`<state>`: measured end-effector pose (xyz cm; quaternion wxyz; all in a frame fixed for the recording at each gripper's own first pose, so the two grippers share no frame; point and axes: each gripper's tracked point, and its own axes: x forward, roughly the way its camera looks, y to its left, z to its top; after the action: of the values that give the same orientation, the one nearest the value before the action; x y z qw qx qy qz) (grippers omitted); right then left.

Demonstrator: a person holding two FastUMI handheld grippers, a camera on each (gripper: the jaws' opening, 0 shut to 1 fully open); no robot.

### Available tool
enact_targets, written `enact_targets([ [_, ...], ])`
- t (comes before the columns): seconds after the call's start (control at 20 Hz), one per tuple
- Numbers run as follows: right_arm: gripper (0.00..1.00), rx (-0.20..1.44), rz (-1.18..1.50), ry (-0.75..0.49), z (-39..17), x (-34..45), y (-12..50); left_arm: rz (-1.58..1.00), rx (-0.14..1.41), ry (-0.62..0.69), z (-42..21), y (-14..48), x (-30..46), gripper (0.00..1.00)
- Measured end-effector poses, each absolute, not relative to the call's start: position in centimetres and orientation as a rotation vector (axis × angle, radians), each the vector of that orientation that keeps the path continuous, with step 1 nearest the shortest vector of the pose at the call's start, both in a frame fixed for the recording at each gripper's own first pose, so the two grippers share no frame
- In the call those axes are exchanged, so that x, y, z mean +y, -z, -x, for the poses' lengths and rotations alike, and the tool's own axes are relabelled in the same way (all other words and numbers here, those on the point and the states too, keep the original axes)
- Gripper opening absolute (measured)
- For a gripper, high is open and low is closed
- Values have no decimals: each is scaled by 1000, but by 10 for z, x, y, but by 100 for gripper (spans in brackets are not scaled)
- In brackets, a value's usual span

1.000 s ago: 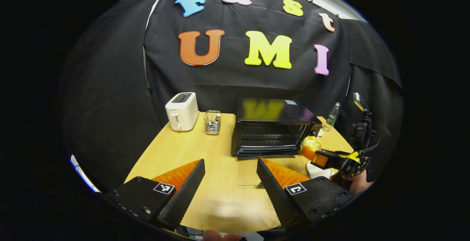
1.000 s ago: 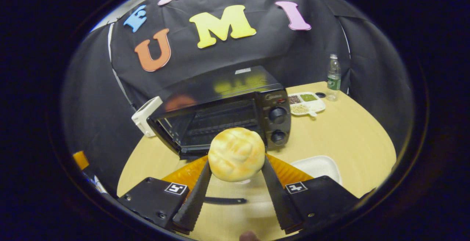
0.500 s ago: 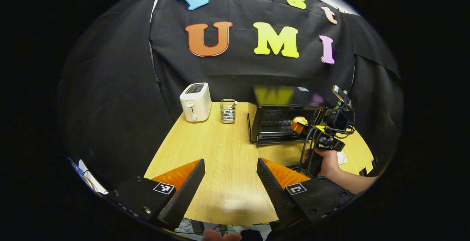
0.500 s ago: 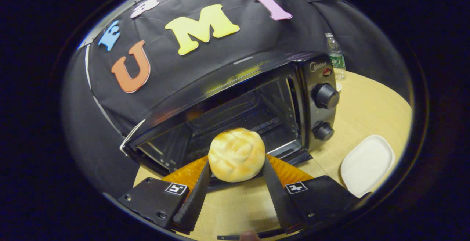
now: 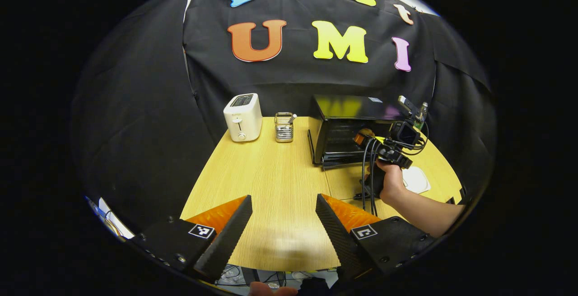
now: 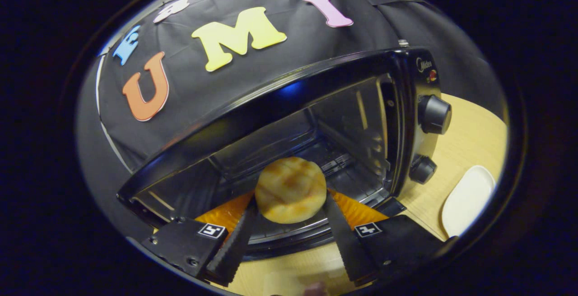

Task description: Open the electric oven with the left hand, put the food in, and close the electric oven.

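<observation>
While the bread bun [image 6: 290, 189] sits pinched between the two fingers of the right gripper [image 6: 289, 224], it hangs at the mouth of the toaster oven [image 6: 316, 120], over the lowered door [image 6: 280, 237] and just short of the wire rack [image 6: 334, 165] inside. The oven stands open, its cavity bare, with the two control knobs at about three o'clock from the bun in the right gripper view and a white dish [image 6: 467, 199] lying on the wooden table [image 6: 474, 138] at four o'clock beyond them. By my reading, the opening is done and the step in hand is the loading of the food. The next move calls for carrying the bun deeper, level and low under the top edge of the cavity, setting it on the rack, then spreading the fingers and drawing straight back so nothing catches the door. In the left gripper view the left gripper [image 5: 283, 224] hovers over the near table edge with its fingers spread wide and nothing between them, well apart from the oven [image 5: 350, 127], which lies at about one o'clock; a hand [image 5: 390, 183] holds the right gripper [image 5: 365, 139] there against the oven's front. A white toaster [image 5: 243, 117] and a wire utensil holder [image 5: 284, 127] stand at eleven and twelve o'clock. That free gripper looks well placed to shut the door afterwards.
</observation>
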<state>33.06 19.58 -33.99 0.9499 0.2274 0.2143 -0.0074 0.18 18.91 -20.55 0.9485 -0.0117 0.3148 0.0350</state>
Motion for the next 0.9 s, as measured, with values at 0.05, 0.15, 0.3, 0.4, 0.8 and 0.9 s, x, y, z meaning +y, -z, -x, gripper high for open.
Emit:
enact_targets([
  [0.05,90,442,-462,2,-330,198,338,28,642,-68,-2,206,187,94],
  [0.15,92,442,-478,-13,-325,201,334,43,647,-60,-2,208,182,84],
  [0.3,94,451,-481,-31,-321,204,328,49,645,-44,-2,205,174,94],
  [0.4,95,457,-492,-57,-305,209,321,47,636,-36,1,201,169,94],
  [0.8,94,543,-489,-155,-191,209,304,108,639,24,5,215,130,94],
  [0.9,94,548,-421,-175,-167,196,294,126,646,45,7,224,116,94],
])
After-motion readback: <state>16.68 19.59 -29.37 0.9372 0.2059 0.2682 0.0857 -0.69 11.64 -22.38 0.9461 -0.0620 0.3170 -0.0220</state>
